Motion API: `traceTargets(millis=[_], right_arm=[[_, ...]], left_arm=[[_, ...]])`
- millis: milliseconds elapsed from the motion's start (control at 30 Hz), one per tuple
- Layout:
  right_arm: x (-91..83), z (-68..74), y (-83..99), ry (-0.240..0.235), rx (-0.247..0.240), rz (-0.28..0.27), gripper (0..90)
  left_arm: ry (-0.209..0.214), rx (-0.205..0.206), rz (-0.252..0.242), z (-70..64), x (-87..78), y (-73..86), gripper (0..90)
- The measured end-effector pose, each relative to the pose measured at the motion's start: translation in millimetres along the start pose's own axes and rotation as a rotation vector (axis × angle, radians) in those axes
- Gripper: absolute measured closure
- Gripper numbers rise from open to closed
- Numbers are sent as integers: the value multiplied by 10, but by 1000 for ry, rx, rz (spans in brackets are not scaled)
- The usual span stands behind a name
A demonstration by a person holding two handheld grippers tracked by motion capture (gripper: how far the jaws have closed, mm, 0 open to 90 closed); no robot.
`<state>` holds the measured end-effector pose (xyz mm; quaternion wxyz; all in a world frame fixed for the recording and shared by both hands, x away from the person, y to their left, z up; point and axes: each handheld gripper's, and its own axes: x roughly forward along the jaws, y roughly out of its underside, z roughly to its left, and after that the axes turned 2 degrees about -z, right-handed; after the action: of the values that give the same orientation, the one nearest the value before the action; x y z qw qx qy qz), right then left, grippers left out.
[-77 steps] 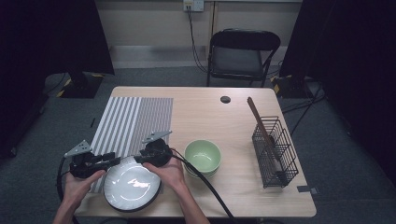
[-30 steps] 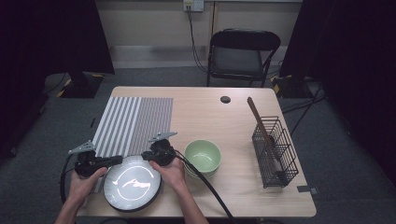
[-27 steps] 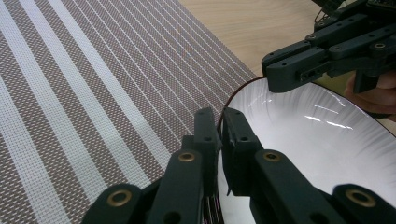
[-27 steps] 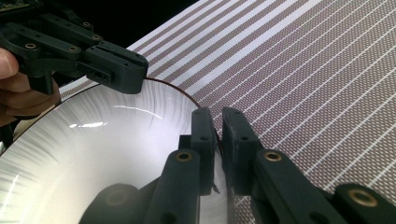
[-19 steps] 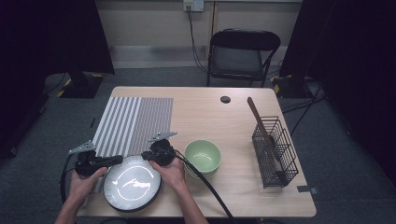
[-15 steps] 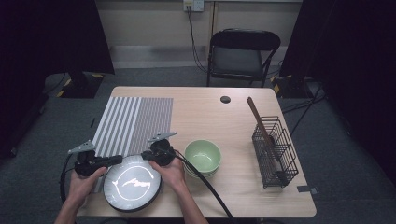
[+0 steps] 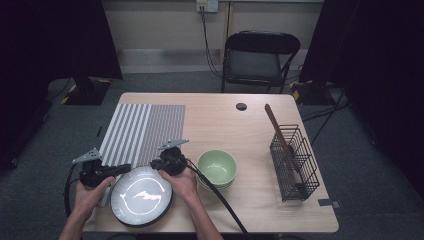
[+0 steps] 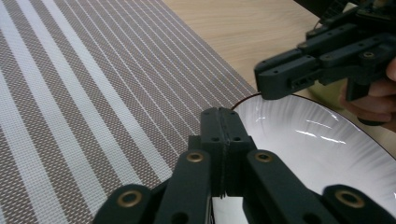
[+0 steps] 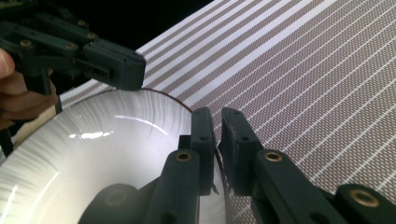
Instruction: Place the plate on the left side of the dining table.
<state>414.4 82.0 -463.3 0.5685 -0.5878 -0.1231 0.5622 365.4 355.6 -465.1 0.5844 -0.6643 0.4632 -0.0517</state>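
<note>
High view: I am holding the plate (image 7: 141, 201) at the table's (image 7: 250, 125) near left edge, beside the mat (image 7: 142, 130). My left gripper (image 8: 223, 135) is pinching its rim, jaws pressed together; my right gripper (image 9: 217, 140) is clamping the rim too.

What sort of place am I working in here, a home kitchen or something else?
Probably a staged recording room, not a kitchen: a lone wooden table on grey carpet, black curtains around it, an empty black folding chair, and a wall socket feeding cables.
</note>
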Motion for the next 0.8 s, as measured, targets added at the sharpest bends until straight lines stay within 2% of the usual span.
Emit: traceTargets(millis=[67,133,167,300,400,533,700,800], right_arm=[[-22,12,34,6,-3,4,850],[-25,11,41,9,-4,9,851],[-39,4,64,7,13,-7,860],[-43,8,74,10,19,-15,862],[-39,-5,72,0,29,-16,862],[-32,-14,61,-6,31,-7,860],[1,-17,68,-12,25,11,841],[4,-10,64,-8,24,10,841]], left_arm=[[23,-21,-3,42,-23,20,864],[32,-19,12,52,-33,41,864],[34,-15,15,52,-36,55,868],[36,-15,15,57,-43,64,873],[53,-35,15,78,-36,63,874],[41,-27,31,50,16,61,858],[59,-40,29,77,22,69,859],[37,-32,28,49,19,62,860]])
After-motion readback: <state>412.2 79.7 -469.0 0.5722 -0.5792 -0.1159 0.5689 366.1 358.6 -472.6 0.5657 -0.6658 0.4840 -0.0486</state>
